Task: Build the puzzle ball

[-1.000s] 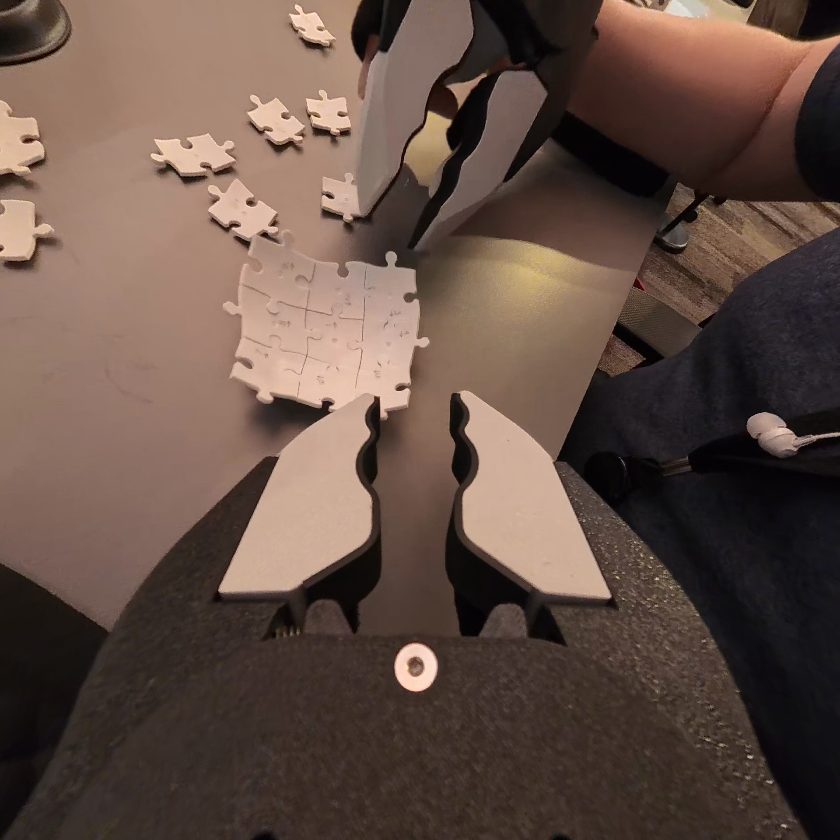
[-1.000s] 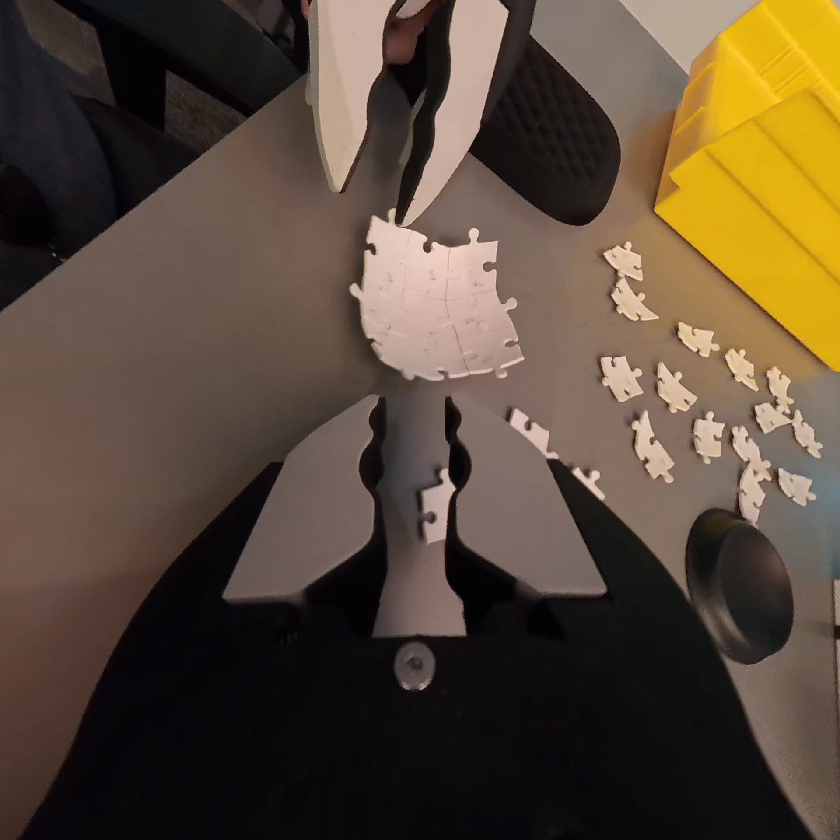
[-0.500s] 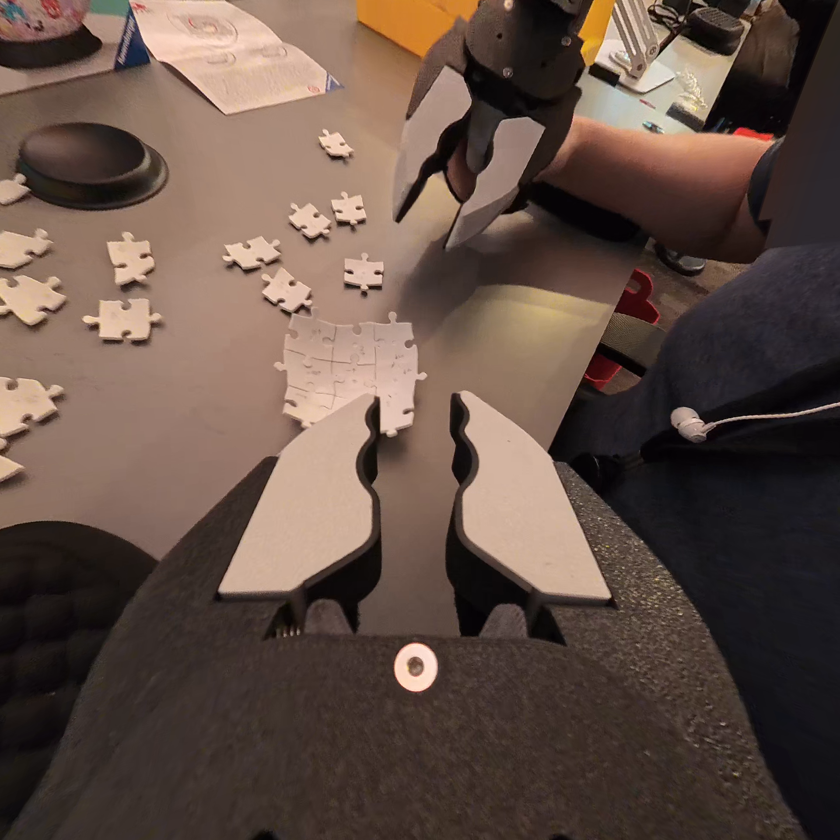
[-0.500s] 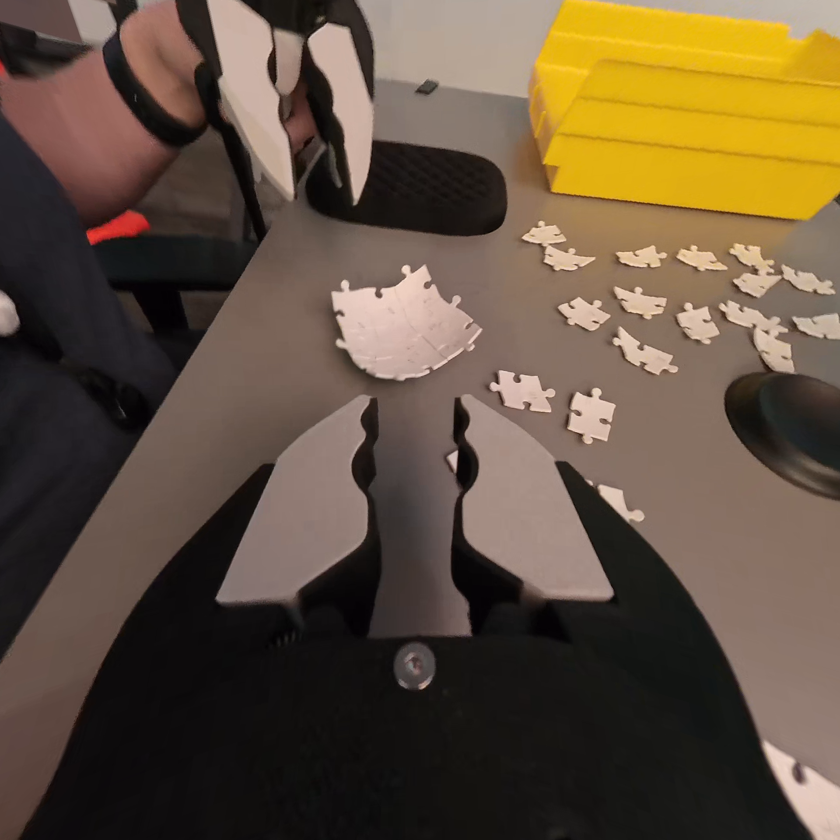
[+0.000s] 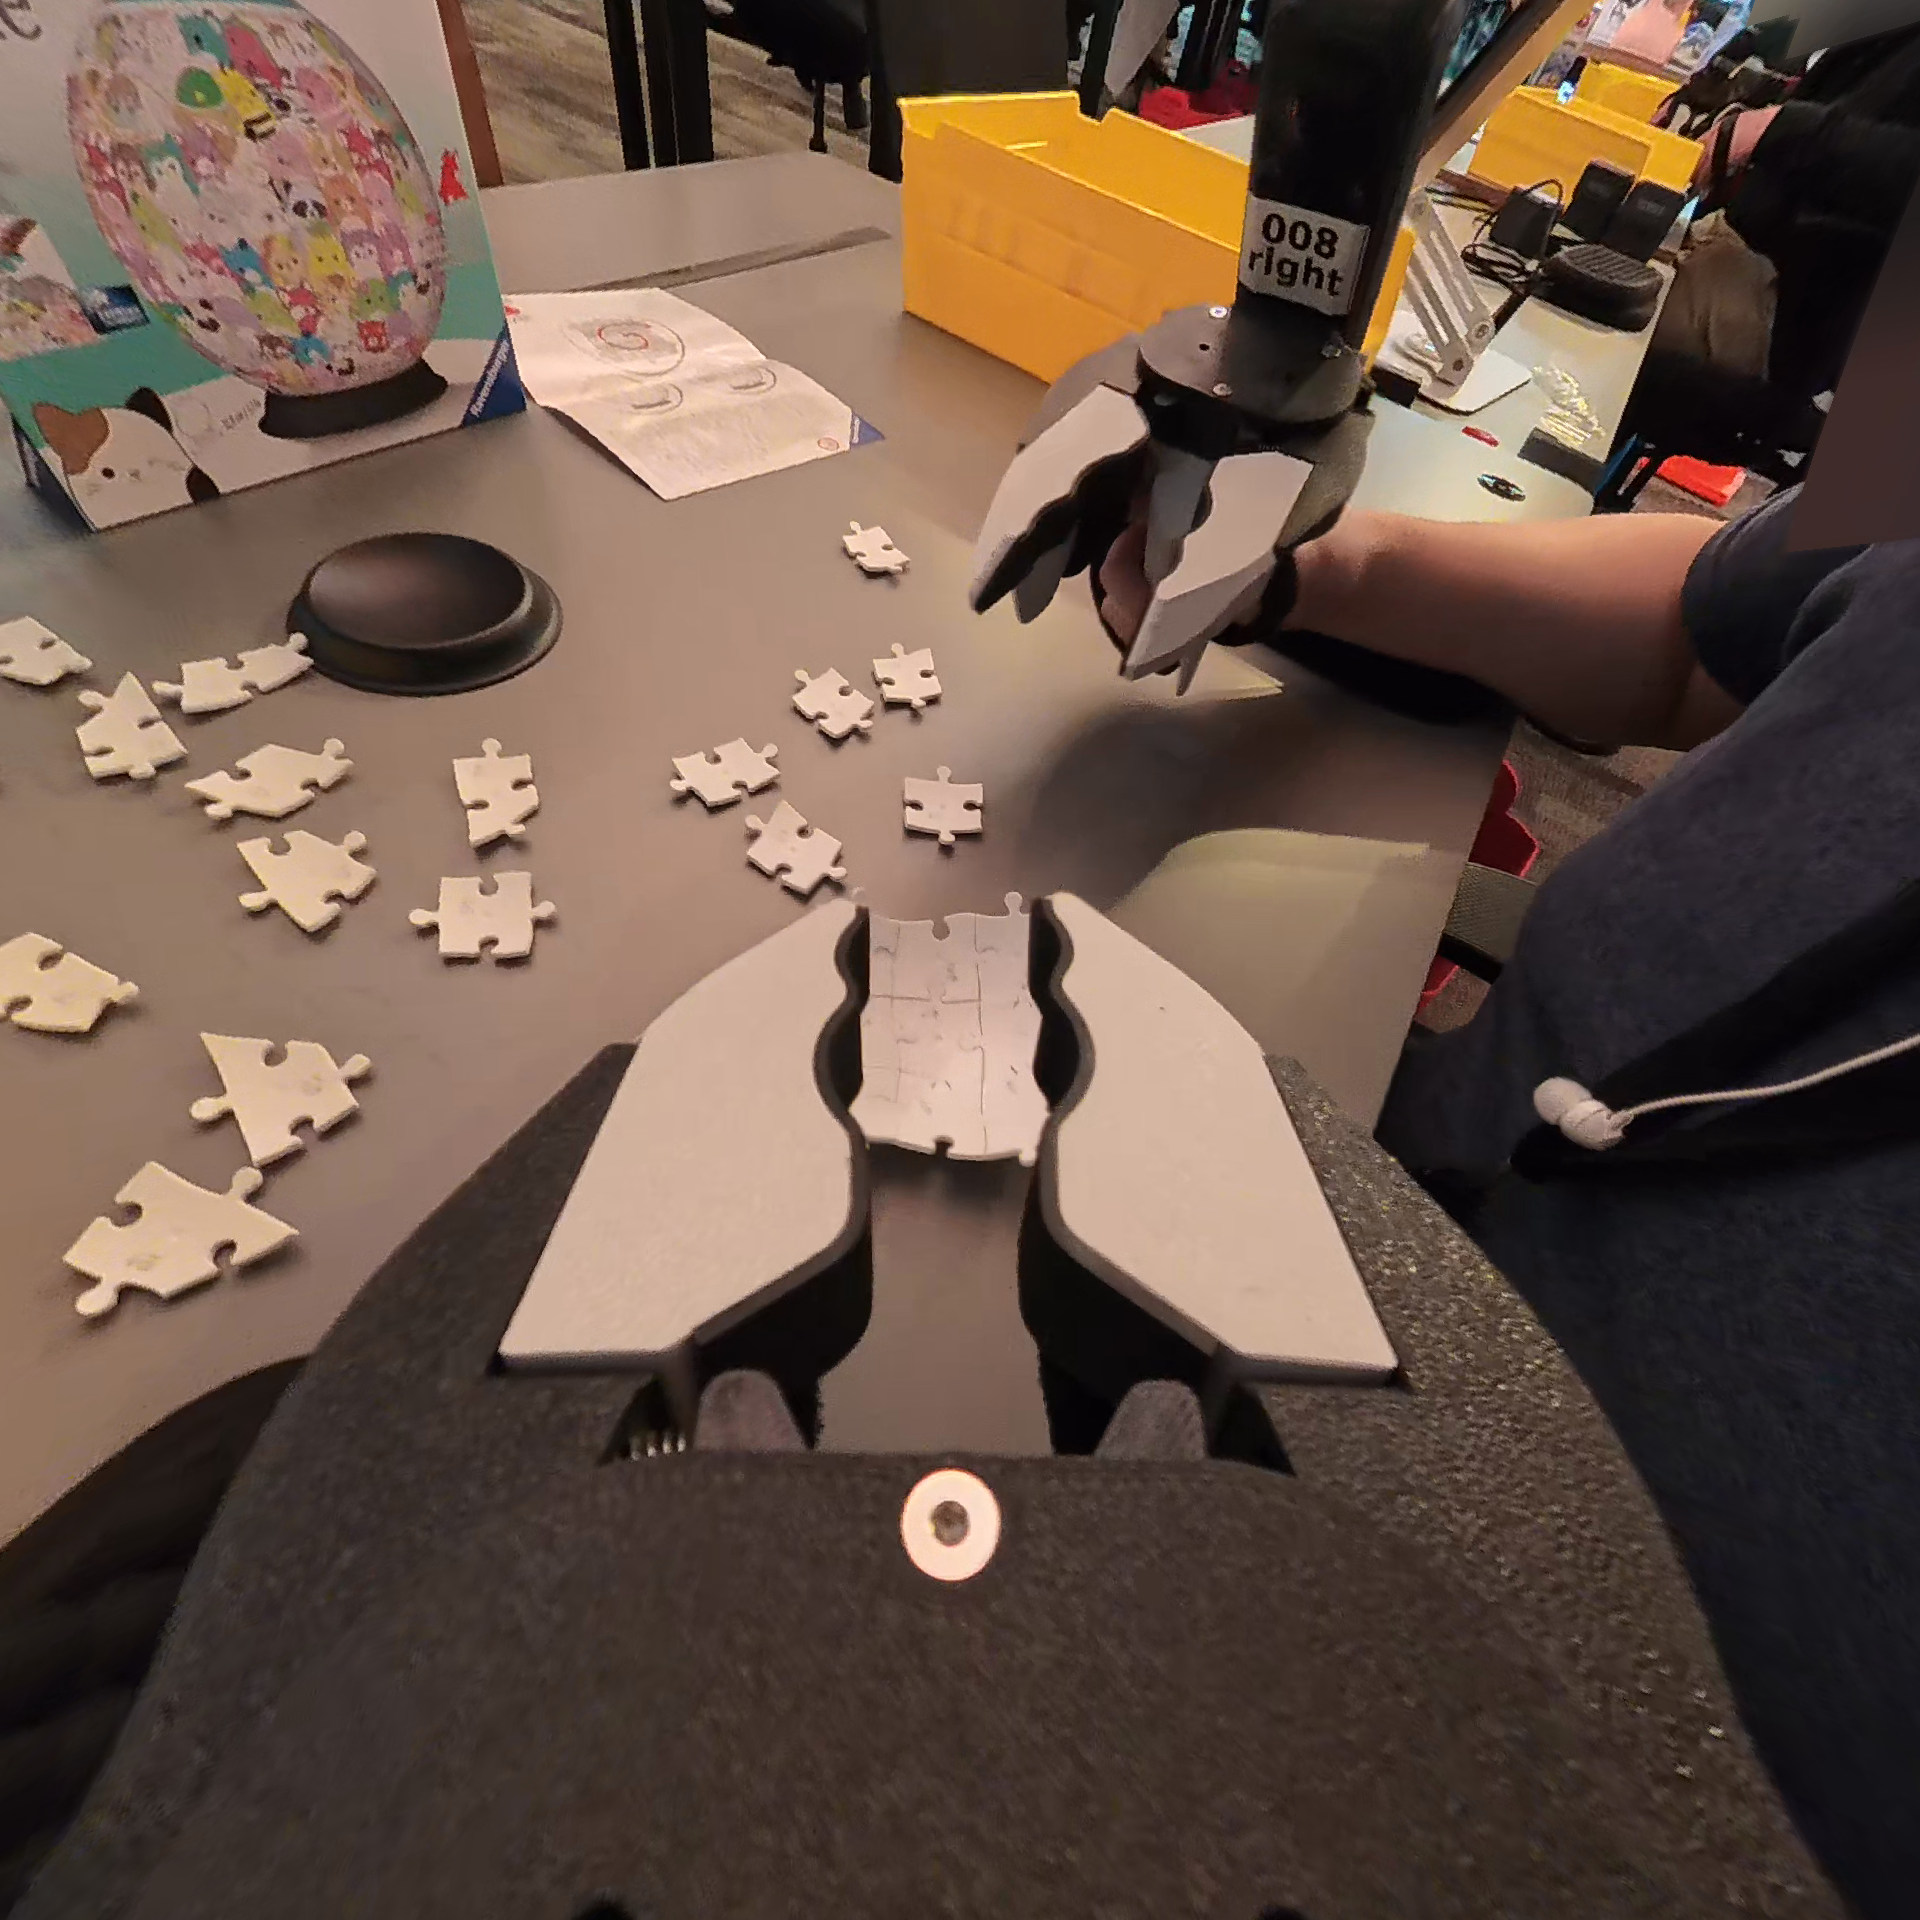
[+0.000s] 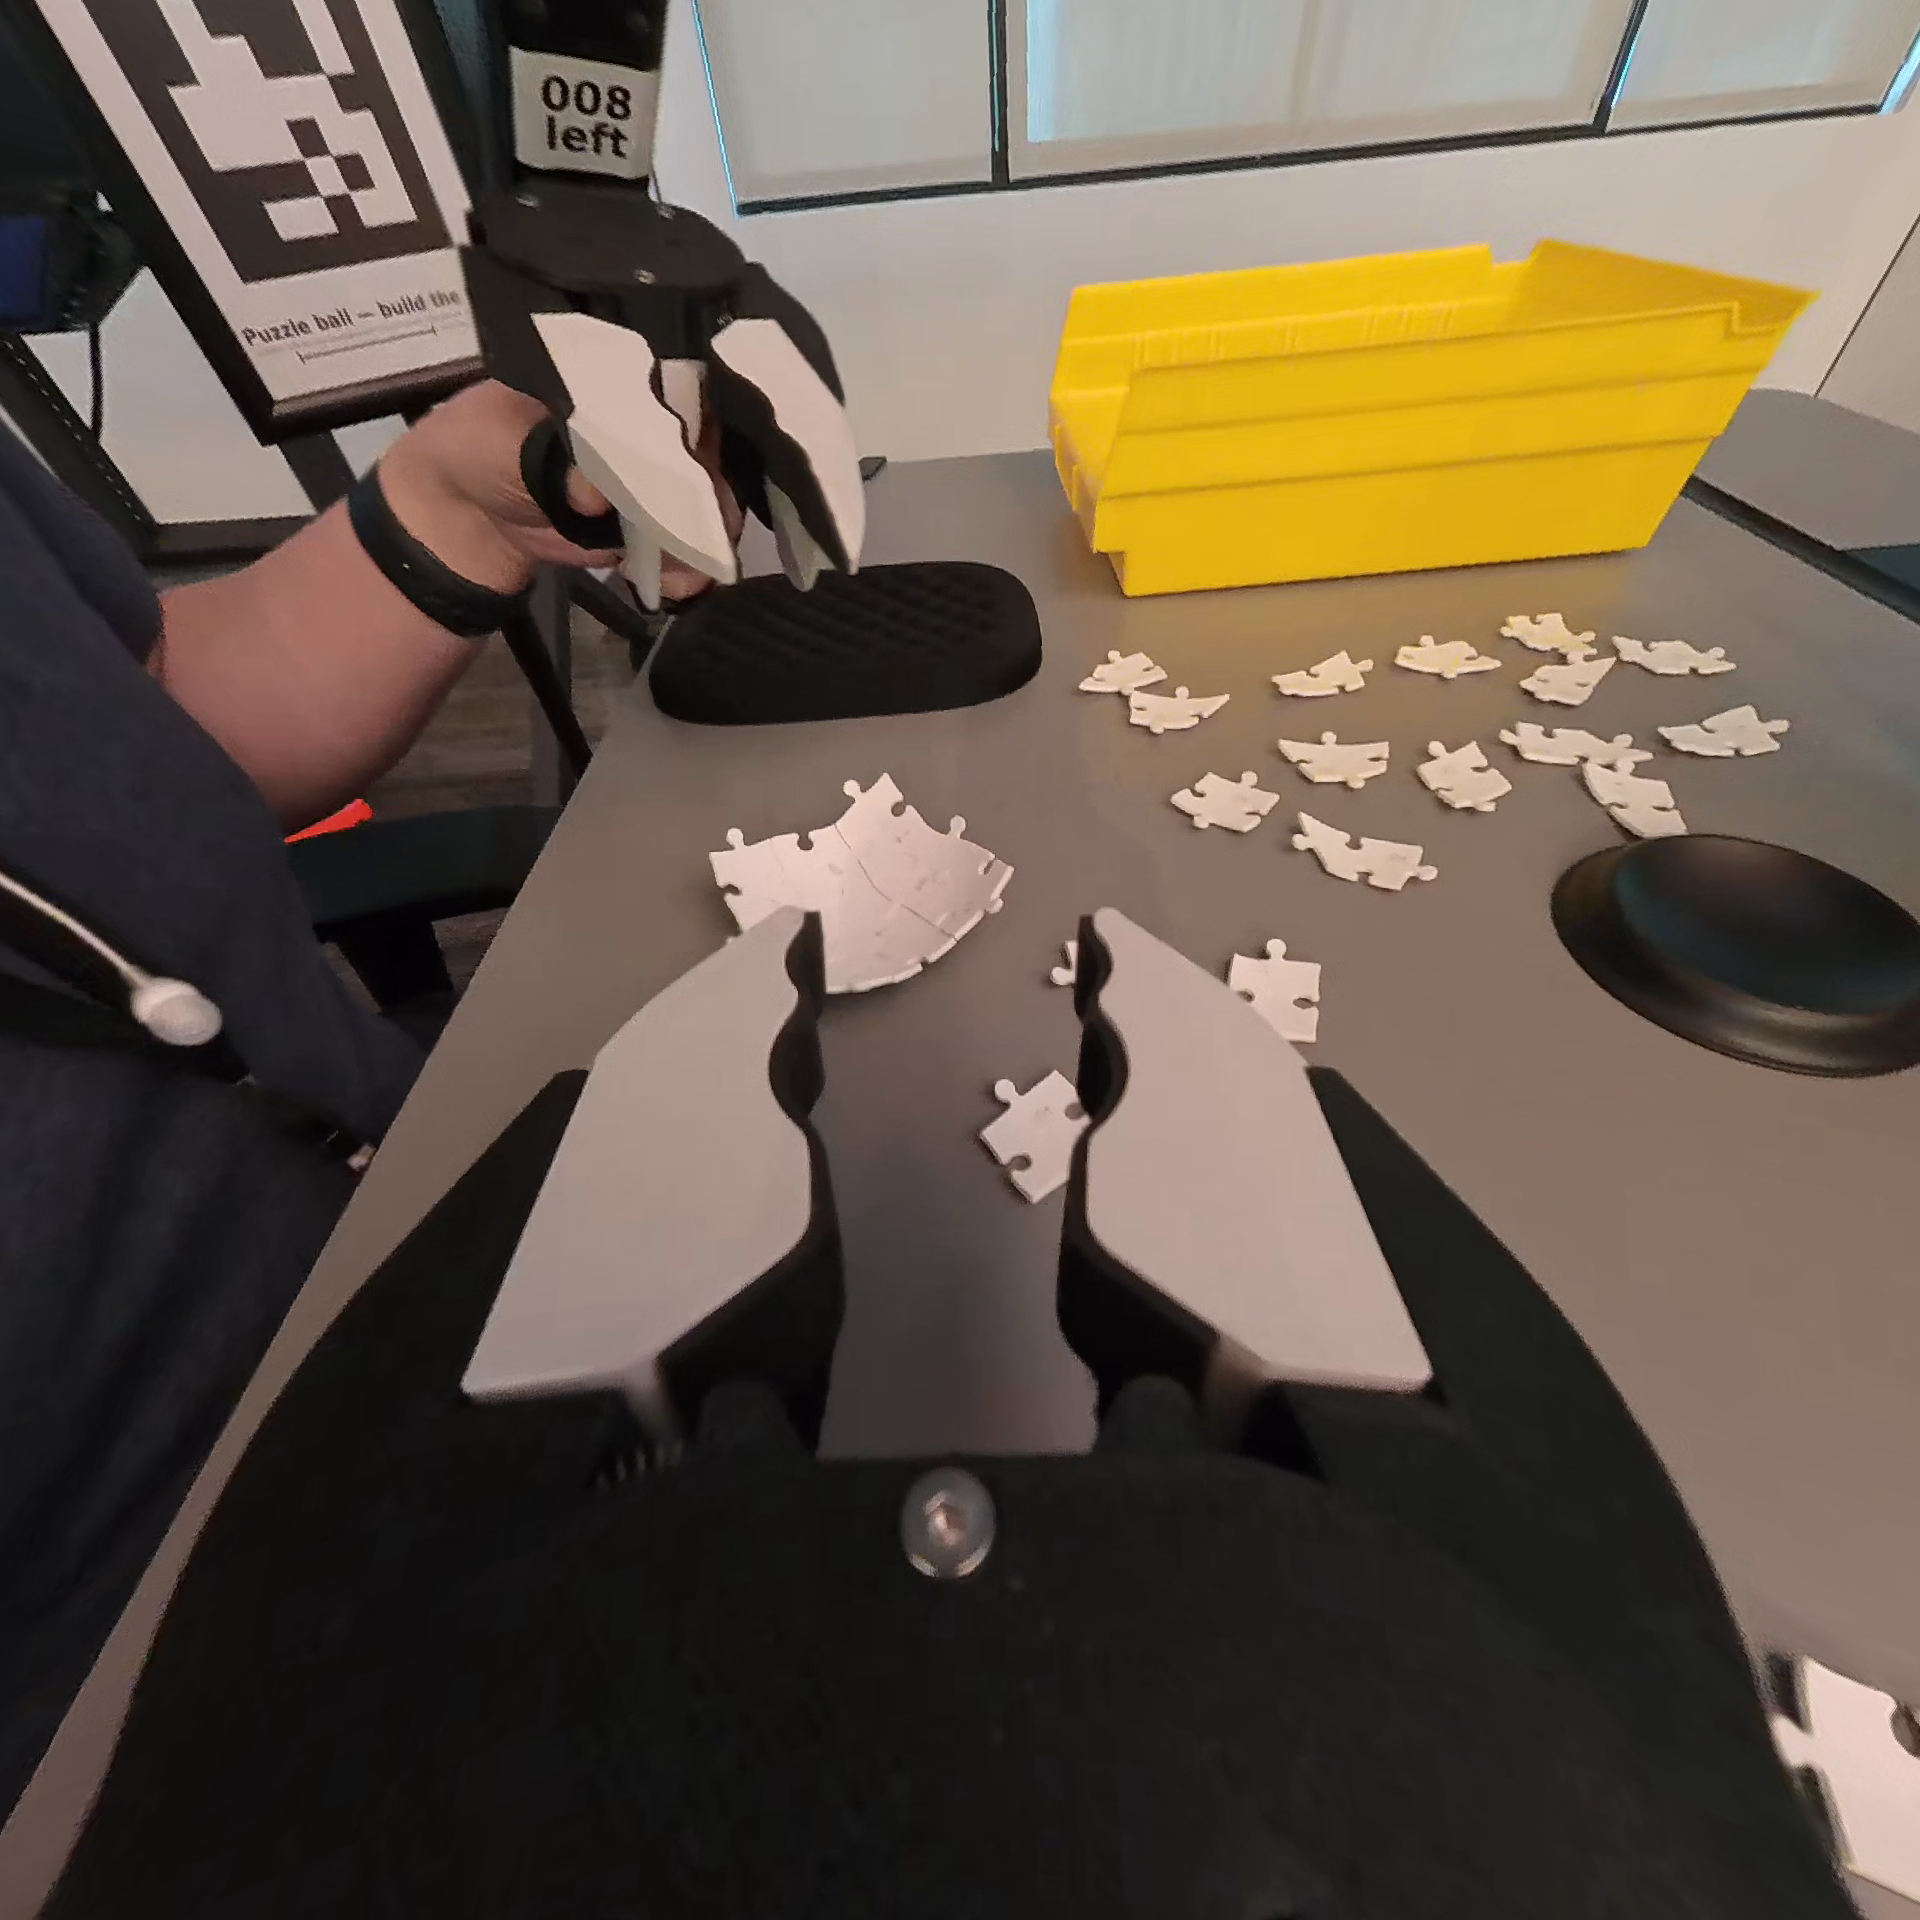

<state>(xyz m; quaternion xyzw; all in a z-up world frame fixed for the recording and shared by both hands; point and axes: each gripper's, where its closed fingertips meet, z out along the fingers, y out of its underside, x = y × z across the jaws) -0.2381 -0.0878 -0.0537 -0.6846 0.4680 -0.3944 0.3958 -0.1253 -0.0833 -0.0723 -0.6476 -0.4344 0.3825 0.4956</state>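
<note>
White plastic, curved and already locked together, forms the assembled patch point(image 6: 873, 883) of the puzzle ball. It lies on the grey counter point(image 6: 1351, 1195) near its left edge in the right wrist view, a shallow bowl of joined pieces. Neither tool holds anything. The left gripper point(image 5: 948, 914) hangs above the counter with its fingers parted and empty, and in its own view the patch shows through the gap between them, lower down. The right gripper point(image 6: 940, 925) is likewise spread and empty, with 1 loose piece point(image 6: 1034, 1132) showing in the gap, partly behind the right finger.

Risk, as I judge it, lies in the next pick. The loose pieces point(image 5: 281, 779) are thin and lie flat, so a finger could slide over 1 and push it instead of lifting it. The patch sits near the counter's edge beside the person's lap; a nudge could send it off, and squeezing its curve could pop the joints.

Only the left wrist view shows the printed box point(image 5: 249, 260) with the finished ball pictured at upper left, the folded instruction sheet point(image 5: 686, 384) beside it, and the scatter of pieces filling the left half of the frame. Only the right wrist view shows the black padded rest point(image 6: 847, 639) at upper centre and the patch's full outline. Both show the yellow bin point(image 6: 1403, 416) and the black round stand point(image 6: 1745, 945).
</note>
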